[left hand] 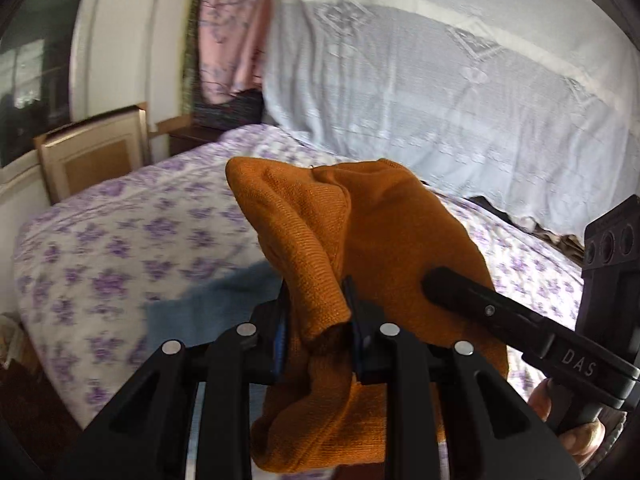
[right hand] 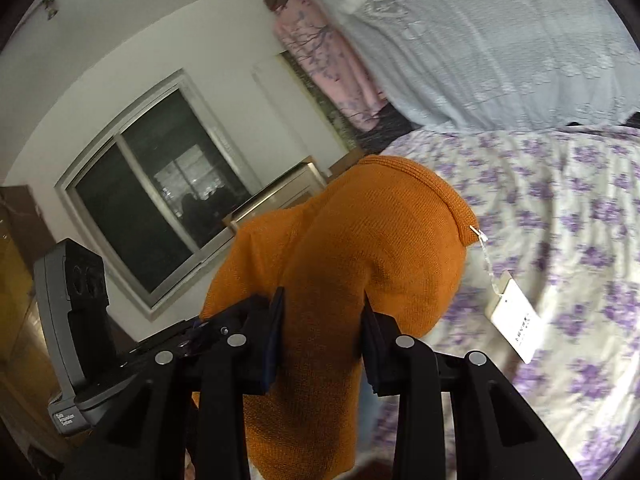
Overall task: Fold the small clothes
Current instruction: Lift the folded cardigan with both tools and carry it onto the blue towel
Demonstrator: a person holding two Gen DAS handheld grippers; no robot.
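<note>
Bed [left hand: 120, 240]: covered by a white sheet with purple flower print, slightly rumpled. On it: a blue cloth [left hand: 208, 304], flat, near the front edge, partly hidden and blurred, so its kind cannot be told. Along the head end: a large pale blue bolster or rolled cover [left hand: 440, 100] with woven pattern, resting on the sheet.
</note>
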